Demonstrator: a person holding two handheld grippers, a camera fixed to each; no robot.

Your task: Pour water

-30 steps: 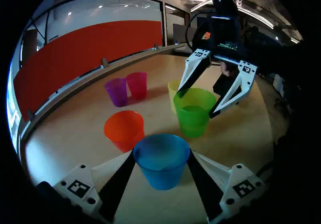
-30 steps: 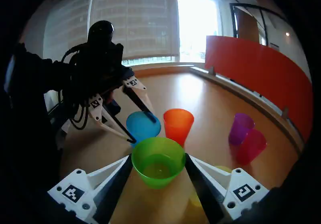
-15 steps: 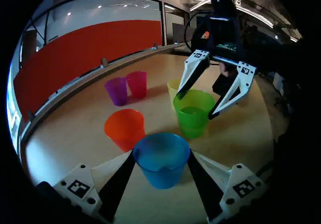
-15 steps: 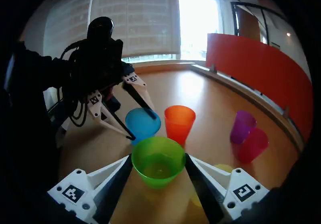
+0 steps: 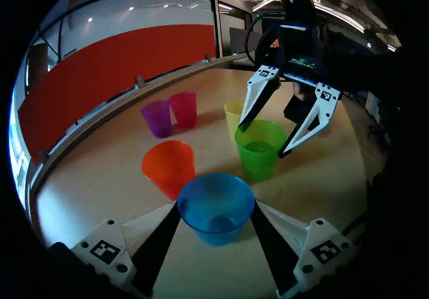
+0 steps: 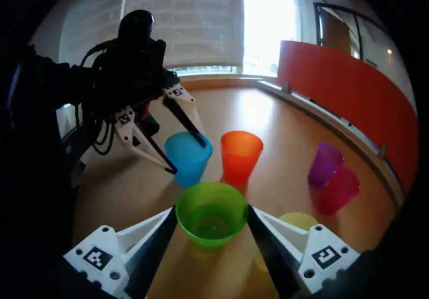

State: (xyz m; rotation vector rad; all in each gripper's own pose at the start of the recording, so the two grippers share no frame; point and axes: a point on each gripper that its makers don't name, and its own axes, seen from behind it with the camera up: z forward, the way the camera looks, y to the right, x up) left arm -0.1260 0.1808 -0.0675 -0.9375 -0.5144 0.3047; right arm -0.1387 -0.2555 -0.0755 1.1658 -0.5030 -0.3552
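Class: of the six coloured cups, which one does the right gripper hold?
The green cup, clamped by the right gripper; the blue cup sits in the left gripper.

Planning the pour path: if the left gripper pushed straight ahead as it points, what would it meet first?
Its held blue cup leads toward the gap between orange cup and green cup; probably brushes the orange one first, though depth is unclear.

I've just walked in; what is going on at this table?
A person is working with two handheld grippers over a wooden table. The left gripper clasps a blue cup and the right gripper clasps a green cup with a little liquid at its bottom. Both cups are roughly upright; nothing is pouring yet. An orange cup, a purple cup, a pink cup and a yellow cup stand nearby.
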